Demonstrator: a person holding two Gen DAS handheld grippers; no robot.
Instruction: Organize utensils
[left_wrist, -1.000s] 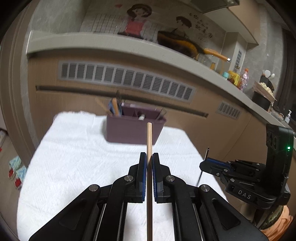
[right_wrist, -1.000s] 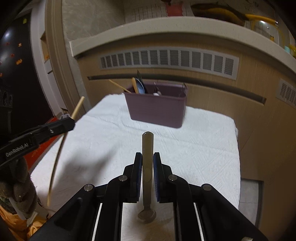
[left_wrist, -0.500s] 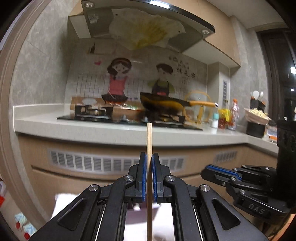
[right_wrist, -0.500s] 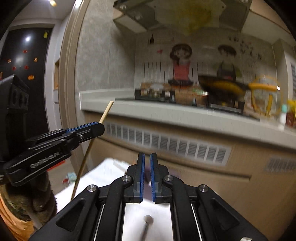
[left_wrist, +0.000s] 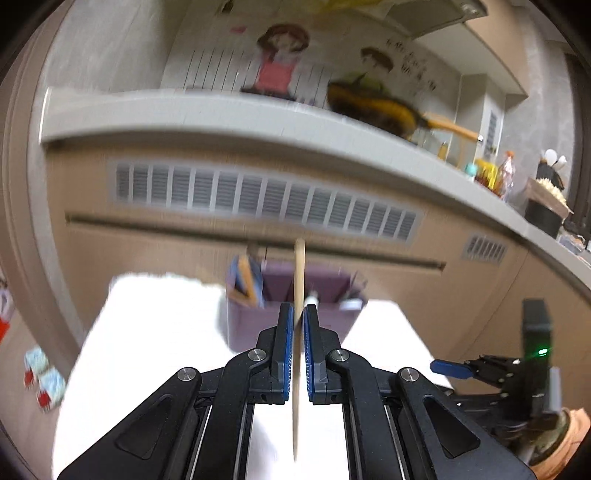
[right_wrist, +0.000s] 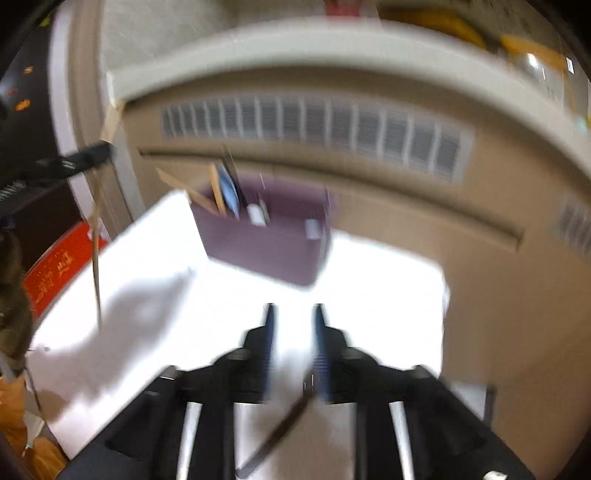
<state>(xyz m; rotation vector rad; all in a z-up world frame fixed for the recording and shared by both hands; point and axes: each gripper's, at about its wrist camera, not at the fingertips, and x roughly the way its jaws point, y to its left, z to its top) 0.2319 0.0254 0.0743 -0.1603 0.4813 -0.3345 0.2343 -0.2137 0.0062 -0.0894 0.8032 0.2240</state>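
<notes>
While your left gripper (left_wrist: 299, 325) pinches a slim wooden chopstick (left_wrist: 298, 280), your right gripper (right_wrist: 293, 321) gapes.
Matte purple caddy (left_wrist: 258, 325) ahead.

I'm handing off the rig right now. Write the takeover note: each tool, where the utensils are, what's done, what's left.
Left tool: shut on the wooden chopstick, aimed at the purple organizer.
Right tool: open; a dark utensil slants below its fingers, blurred, grip unclear.
The organizer sits at the far end of the white towel, with several utensils inside.
Left: put the chopstick in the organizer, then deal with the dark utensil.
</notes>
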